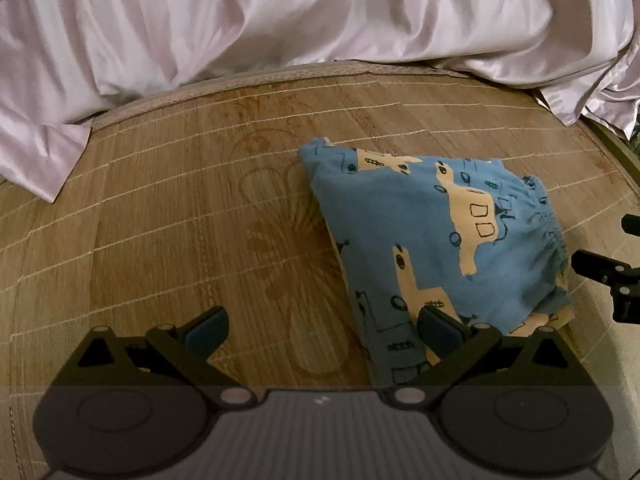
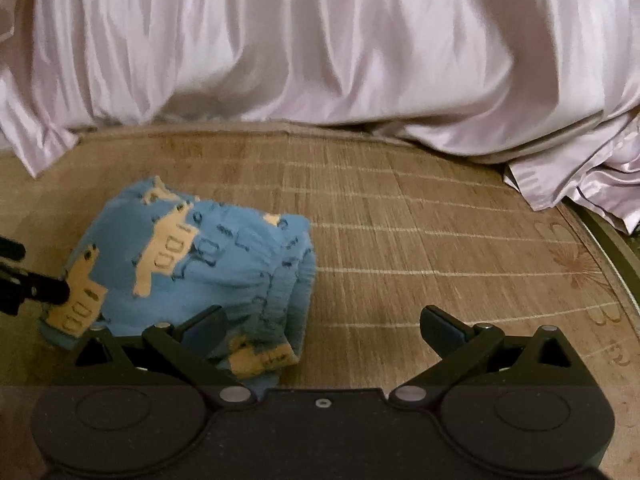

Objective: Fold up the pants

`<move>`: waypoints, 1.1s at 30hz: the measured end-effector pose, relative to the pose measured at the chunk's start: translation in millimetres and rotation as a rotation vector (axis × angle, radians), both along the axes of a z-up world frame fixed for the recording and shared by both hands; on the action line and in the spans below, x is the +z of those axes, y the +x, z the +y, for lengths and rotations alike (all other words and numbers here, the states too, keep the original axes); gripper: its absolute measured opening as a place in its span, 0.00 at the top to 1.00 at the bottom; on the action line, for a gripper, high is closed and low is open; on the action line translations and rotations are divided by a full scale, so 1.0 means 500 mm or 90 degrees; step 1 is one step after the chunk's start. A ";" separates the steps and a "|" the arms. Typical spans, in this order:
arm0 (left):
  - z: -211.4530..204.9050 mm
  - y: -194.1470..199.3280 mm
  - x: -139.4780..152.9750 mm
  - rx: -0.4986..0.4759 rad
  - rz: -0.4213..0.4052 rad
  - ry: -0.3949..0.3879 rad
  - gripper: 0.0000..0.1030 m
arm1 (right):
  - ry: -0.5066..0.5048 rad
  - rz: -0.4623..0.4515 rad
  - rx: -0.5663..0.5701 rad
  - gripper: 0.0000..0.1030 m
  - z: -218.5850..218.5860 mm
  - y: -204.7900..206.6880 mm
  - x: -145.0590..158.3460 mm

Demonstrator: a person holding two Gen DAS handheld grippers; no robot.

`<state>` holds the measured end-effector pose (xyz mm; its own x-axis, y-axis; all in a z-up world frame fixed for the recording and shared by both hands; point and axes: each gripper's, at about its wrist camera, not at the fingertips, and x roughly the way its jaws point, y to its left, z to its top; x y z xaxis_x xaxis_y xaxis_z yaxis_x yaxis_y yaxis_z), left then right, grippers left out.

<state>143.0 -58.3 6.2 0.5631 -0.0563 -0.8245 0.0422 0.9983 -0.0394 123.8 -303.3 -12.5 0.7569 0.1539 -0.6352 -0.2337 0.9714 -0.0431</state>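
Blue pants (image 1: pixel 432 240) printed with cream vehicles lie folded into a compact bundle on a bamboo mat (image 1: pixel 180 220). In the left wrist view my left gripper (image 1: pixel 324 332) is open, its right finger resting over the bundle's near edge and its left finger over bare mat. The right wrist view has the same pants (image 2: pixel 192 264) at lower left, gathered waistband toward the right. My right gripper (image 2: pixel 320 330) is open just right of the bundle, the left finger over its near corner, nothing held. The other gripper's tips show at each view's edge.
A crumpled pale lilac satin sheet (image 2: pixel 320 48) is piled along the far side of the mat. The mat's right edge (image 2: pixel 616 260) runs beside a dark frame. Bare mat spreads left of the pants in the left wrist view and right of them in the right wrist view.
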 end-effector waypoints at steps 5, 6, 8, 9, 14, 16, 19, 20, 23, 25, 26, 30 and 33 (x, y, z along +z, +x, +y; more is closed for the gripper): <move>0.010 -0.015 0.015 -0.010 -0.024 -0.057 0.00 | 0.047 0.012 -0.013 0.01 -0.007 0.018 -0.012; 0.012 -0.021 0.019 -0.017 -0.036 -0.074 0.00 | 0.057 0.014 -0.017 0.01 -0.007 0.022 -0.013; 0.012 -0.031 0.023 -0.034 -0.054 -0.097 0.00 | 0.081 0.010 -0.020 0.01 -0.008 0.025 -0.014; 0.010 -0.034 0.024 -0.044 -0.059 -0.100 0.00 | 0.096 0.003 -0.014 0.01 -0.008 0.023 -0.014; 0.014 -0.018 0.002 -0.063 -0.013 -0.167 0.00 | 0.129 -0.060 0.057 0.01 -0.002 0.009 -0.016; 0.033 -0.010 -0.016 -0.047 0.015 -0.246 0.00 | 0.123 -0.054 0.093 0.01 0.004 0.026 -0.019; 0.051 -0.003 -0.038 -0.025 0.032 -0.282 0.00 | 0.169 -0.021 0.126 0.01 -0.006 0.087 -0.026; 0.053 -0.001 -0.043 -0.026 0.036 -0.279 0.00 | 0.187 -0.008 0.148 0.01 -0.013 0.113 -0.029; 0.057 0.007 -0.048 -0.037 0.041 -0.292 0.00 | 0.193 0.038 0.218 0.01 -0.025 0.193 -0.042; 0.057 0.011 -0.047 -0.048 0.048 -0.312 0.01 | 0.186 0.073 0.257 0.01 -0.027 0.241 -0.053; 0.058 0.015 -0.047 -0.055 0.054 -0.321 0.01 | 0.193 0.094 0.280 0.01 -0.029 0.262 -0.058; 0.061 0.024 -0.052 -0.050 0.064 -0.335 0.01 | 0.195 0.135 0.322 0.03 -0.032 0.308 -0.068; 0.057 0.026 -0.054 -0.060 0.065 -0.329 0.02 | 0.209 0.145 0.345 0.12 -0.032 0.308 -0.071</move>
<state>156.0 -29.8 -20.9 0.4536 -0.5164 -0.7264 0.1014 0.8396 -0.5336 278.0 -319.3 -47.8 0.3707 0.6862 -0.6259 -0.6599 0.6688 0.3425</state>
